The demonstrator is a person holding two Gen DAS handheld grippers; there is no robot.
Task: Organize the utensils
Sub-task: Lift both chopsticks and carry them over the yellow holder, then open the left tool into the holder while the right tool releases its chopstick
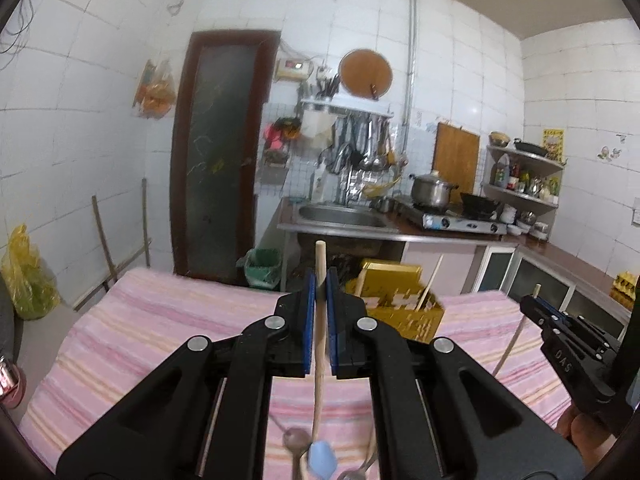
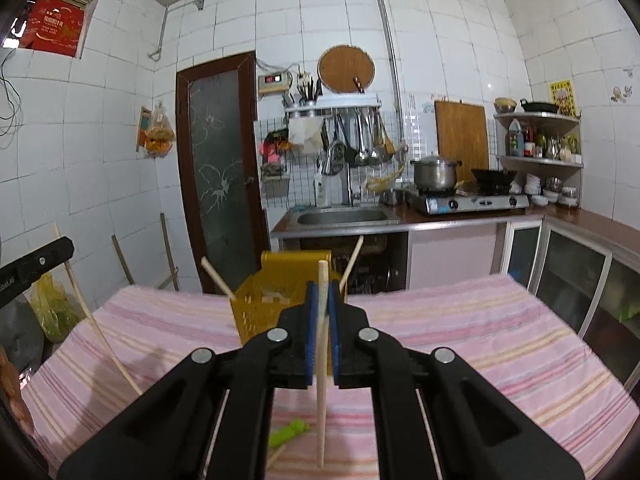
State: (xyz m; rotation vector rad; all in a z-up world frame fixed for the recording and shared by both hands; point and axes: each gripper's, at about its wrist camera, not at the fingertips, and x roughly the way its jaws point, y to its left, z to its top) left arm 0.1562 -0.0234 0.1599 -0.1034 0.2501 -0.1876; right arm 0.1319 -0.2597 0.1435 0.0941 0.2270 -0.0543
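Observation:
My left gripper [image 1: 320, 286] is shut on a wooden-handled utensil with a light blue head [image 1: 319, 360], held upright above the pink striped cloth [image 1: 160, 320]. My right gripper [image 2: 322, 300] is shut on a wooden chopstick [image 2: 321, 380], also upright. It shows at the right edge of the left wrist view [image 1: 536, 308]. A yellow slotted utensil basket [image 2: 272, 300] stands at the table's far edge just beyond both grippers, with wooden sticks leaning in it; it also shows in the left wrist view [image 1: 400, 300].
A green-handled utensil [image 2: 290, 432] lies on the cloth below my right gripper. Metal spoons [image 1: 296, 440] lie below my left gripper. Behind the table are a sink [image 2: 344, 216], a gas stove with a pot [image 2: 436, 174], and a dark door [image 2: 220, 168].

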